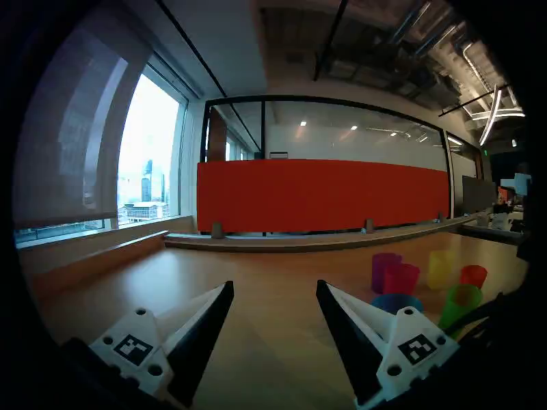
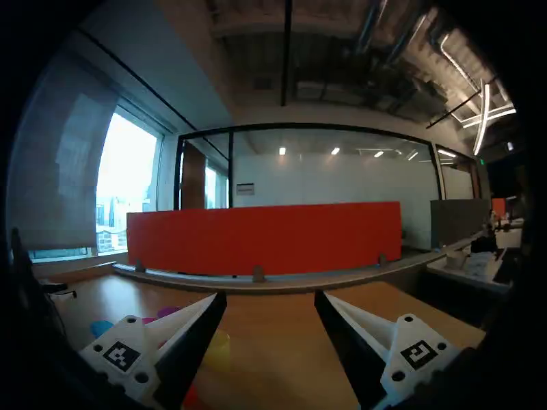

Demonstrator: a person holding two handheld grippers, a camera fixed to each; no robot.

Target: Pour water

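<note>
First, in the left gripper view, the left gripper (image 1: 274, 283) hovers low over the pale wooden bench (image 1: 273, 328) with its jaws released and nothing between them. To their right a close cluster of translucent plastic cups stands on the bench: purple cup (image 1: 381, 265), pink cup (image 1: 401, 279), yellow cup (image 1: 439, 268), red cup (image 1: 473, 275), green cup (image 1: 461, 301) and blue cup (image 1: 396, 303). Next, in the right gripper view, the right gripper (image 2: 270, 295) likewise has its jaws spread and empty, with the yellow cup (image 2: 219, 345), blue cup (image 2: 101, 328) and purple cup (image 2: 167, 311) low on the left, partly hidden behind one finger.
</note>
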